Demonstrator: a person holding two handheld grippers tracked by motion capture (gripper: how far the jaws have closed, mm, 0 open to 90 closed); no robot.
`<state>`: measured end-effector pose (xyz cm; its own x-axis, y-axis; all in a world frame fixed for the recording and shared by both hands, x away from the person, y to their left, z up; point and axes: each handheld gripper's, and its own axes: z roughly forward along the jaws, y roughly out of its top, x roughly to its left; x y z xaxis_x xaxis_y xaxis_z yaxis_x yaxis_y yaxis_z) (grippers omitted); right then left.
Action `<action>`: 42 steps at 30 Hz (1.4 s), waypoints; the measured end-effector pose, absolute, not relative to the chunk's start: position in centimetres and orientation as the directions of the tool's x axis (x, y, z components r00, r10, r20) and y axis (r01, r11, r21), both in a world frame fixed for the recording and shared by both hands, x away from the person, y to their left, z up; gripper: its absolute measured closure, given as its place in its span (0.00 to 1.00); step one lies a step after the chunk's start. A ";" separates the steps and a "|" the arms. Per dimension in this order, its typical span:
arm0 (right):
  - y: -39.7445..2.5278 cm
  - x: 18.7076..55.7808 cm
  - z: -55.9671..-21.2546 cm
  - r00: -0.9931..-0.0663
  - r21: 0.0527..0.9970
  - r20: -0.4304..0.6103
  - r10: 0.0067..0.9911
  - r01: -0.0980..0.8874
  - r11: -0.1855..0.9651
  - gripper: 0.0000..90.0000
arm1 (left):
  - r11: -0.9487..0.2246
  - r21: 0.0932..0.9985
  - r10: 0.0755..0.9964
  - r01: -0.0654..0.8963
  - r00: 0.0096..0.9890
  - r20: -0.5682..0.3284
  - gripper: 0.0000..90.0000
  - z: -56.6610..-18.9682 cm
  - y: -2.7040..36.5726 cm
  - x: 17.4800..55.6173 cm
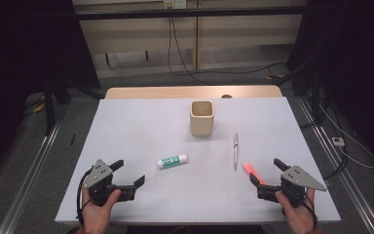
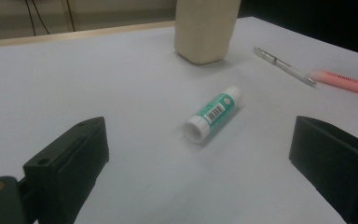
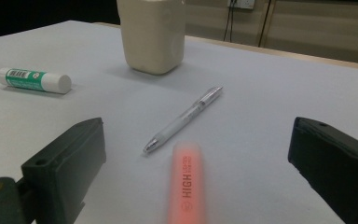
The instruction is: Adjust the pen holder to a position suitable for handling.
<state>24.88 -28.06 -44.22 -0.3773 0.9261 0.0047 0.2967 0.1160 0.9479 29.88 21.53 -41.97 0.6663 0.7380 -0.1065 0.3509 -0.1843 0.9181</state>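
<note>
A green and white glue stick point(image 1: 172, 161) lies on the white table point(image 1: 141, 126), ahead and to the right of my left gripper point(image 1: 129, 174), which stands open near the front left edge. In the left gripper view the glue stick point(image 2: 213, 112) lies a little beyond the open jaws. A cream square cup point(image 1: 202, 117) stands upright at the table's middle back. A clear pen point(image 1: 235, 150) and an orange-pink highlighter point(image 1: 252, 172) lie to its right. My right gripper point(image 1: 268, 174) is open, with the highlighter point(image 3: 186, 186) lying between and just ahead of its jaws.
The cup point(image 3: 152, 32) stands beyond the pen point(image 3: 184, 119) in the right gripper view. A wooden strip point(image 1: 190, 91) borders the table's far edge. Cables point(image 1: 185, 68) run across the floor behind. Metal rails point(image 1: 34, 161) flank the table on both sides.
</note>
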 end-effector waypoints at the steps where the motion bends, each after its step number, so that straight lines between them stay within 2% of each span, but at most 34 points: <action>1: -28.0 24.9 -44.2 -0.377 0.948 0.006 0.926 0.297 0.115 0.04 | -0.184 0.918 0.737 0.351 0.667 -0.107 0.05 -42.0 21.5 29.9; 21: -27.9 25.0 -44.1 -0.392 0.943 0.030 0.920 0.315 0.103 0.03 | -0.192 0.920 0.749 0.342 0.656 -0.088 0.06 -41.8 21.8 29.4; 27: -27.2 26.3 -43.6 -0.387 0.938 0.018 0.922 0.325 0.118 0.04 | -0.188 0.925 0.740 0.329 0.667 -0.086 0.06 -41.7 21.9 29.2; 33: -26.2 27.9 -42.5 -0.427 0.919 0.019 0.904 0.364 0.153 0.09 | -0.193 0.924 0.738 0.328 0.670 -0.083 0.06 -41.7 22.0 28.9; 42: -24.3 30.9 -40.9 -0.480 0.899 0.012 0.877 0.390 0.201 0.10 | -0.205 0.914 0.733 0.351 0.673 -0.094 0.06 -41.9 21.9 29.0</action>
